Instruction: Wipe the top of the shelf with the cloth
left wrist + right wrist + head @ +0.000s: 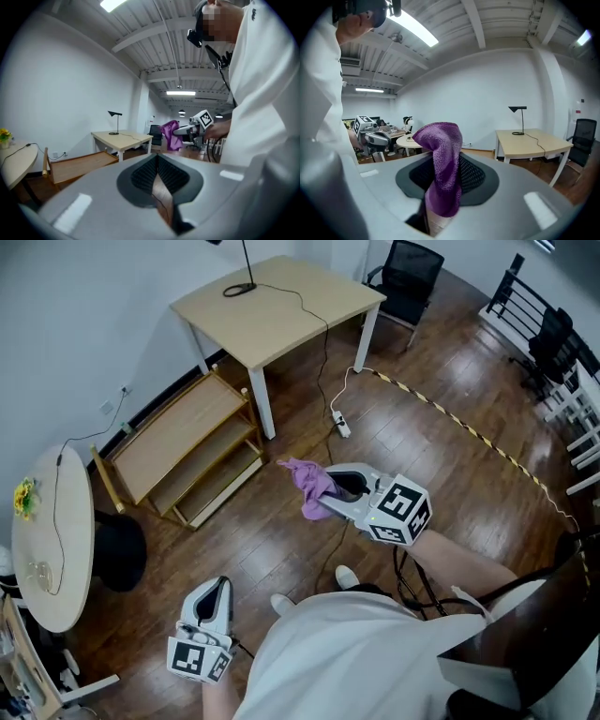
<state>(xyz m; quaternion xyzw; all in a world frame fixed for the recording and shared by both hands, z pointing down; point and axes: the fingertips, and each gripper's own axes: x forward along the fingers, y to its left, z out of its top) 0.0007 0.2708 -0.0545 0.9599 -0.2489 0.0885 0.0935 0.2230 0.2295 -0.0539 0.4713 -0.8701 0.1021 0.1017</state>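
Note:
A low wooden shelf [178,435] stands against the wall at the left of the head view, its top board bare; it also shows in the left gripper view [79,163]. My right gripper [330,495] is held in mid-air over the floor, right of the shelf, shut on a purple cloth [309,486] that sticks out past its jaws. In the right gripper view the cloth [443,164] hangs folded between the jaws. My left gripper [216,598] is low near my body, jaws closed together, nothing in them.
A light wooden table [279,307] with a black lamp base [239,289] stands beyond the shelf. A round white table [52,538] with yellow flowers [24,495] is at the left. A power strip [342,424] and cable lie on the wood floor. Black office chairs [409,277] stand further back.

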